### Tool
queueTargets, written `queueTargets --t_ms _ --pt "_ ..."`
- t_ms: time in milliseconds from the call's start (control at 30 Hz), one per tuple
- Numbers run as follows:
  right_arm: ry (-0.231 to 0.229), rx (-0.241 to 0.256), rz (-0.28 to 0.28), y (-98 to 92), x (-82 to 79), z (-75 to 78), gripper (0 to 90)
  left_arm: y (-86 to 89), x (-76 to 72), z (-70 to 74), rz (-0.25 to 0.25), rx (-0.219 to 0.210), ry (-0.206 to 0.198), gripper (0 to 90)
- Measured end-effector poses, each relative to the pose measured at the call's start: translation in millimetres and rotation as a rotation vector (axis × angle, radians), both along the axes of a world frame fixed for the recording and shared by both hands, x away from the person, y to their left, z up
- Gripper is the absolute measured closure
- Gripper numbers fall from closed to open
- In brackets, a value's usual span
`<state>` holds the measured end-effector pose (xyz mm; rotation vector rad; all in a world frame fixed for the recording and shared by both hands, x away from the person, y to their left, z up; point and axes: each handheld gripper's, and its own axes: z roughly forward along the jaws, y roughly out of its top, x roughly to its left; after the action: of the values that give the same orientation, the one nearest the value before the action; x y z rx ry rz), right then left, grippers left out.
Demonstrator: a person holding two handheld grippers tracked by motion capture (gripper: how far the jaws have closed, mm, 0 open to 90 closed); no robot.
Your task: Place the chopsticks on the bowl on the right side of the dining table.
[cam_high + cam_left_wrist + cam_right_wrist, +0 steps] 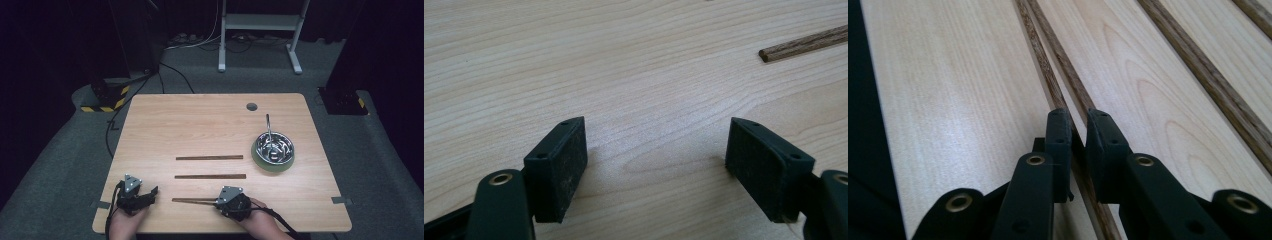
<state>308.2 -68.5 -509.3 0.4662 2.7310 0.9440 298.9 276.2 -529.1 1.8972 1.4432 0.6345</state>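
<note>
Three dark wooden sticks lie side by side on the light wood table (200,125): a far one (209,157), a middle one (210,176) and a near one (192,200). My right gripper (216,201) is at the near stick's right end, its jaws shut on that stick (1040,60). A second thin dark line runs right beside the stick; whether it is shadow I cannot tell. My left gripper (150,196) rests at the table's front left, open (656,160) over bare wood. A stick's end (804,42) lies beyond it to the right.
A shiny metal bowl (274,146) on a green plate (260,162) sits at the right, with a metal handle (268,125) rising from it. A round cable hole (251,106) is near the far edge. The middle stick (1198,65) runs right of my right gripper.
</note>
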Motion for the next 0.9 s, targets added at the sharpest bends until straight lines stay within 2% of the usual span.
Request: queueTargets --t_ms 167,367,433,667,733,900 --pt "0.018 0.01 0.019 1.3 -2.5 -1.1 79.2 -0.1 0.0 0.0 0.0 0.0 0.0 24.5" --pt "0.035 0.022 0.003 2.4 1.6 -1.5 75.6 0.0 -0.5 0.4 0.0 0.005 0.007 24.5" --pt "0.051 0.036 0.009 2.2 5.0 -2.2 77.2 0.0 -0.5 0.4 -0.001 0.006 0.006 24.5" --pt "0.052 0.039 0.042 4.2 5.6 -2.6 80.8 0.0 -0.5 0.3 -0.001 0.006 0.006 24.5" --pt "0.049 0.033 0.066 4.7 5.0 -2.3 81.8 0.1 -0.4 0.3 -0.002 0.005 0.006 24.5" --pt "0.056 0.034 0.073 4.7 4.1 -2.2 81.8 0.0 -0.4 0.3 0.0 0.005 0.006 24.5"
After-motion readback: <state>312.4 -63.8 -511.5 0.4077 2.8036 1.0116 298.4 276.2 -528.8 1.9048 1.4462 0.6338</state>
